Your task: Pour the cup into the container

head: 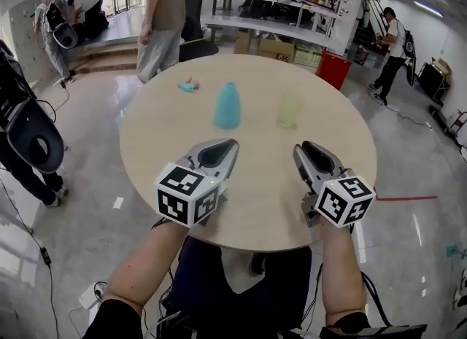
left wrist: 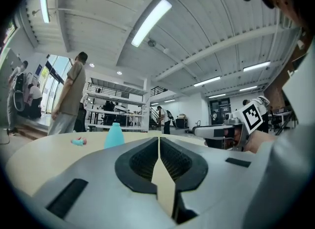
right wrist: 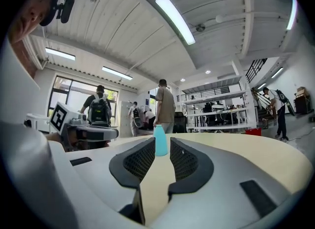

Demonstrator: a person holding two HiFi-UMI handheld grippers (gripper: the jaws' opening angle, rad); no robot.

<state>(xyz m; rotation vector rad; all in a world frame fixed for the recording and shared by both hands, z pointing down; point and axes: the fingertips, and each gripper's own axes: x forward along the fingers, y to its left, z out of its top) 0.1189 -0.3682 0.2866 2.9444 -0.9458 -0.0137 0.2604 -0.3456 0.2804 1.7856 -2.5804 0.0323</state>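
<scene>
A pale yellow see-through cup (head: 289,111) stands upright on the round wooden table (head: 153,148), to the right of a blue bottle-shaped container (head: 227,106). My left gripper (head: 230,143) lies low over the table's near half, pointing at the container, its jaws closed together and empty. My right gripper (head: 301,148) rests beside it, below the cup, with its jaws a narrow slit apart and nothing between them. The container (right wrist: 160,135) shows through that slit in the right gripper view, well ahead of the right gripper (right wrist: 161,149). The left gripper view has the container (left wrist: 114,135) left of the left gripper (left wrist: 159,140).
A small pink and teal object (head: 189,86) lies on the far left of the table. A person (head: 162,17) stands just beyond the far edge. A red bin (head: 334,68) is on the floor at the back right. Other people move around the room's edges.
</scene>
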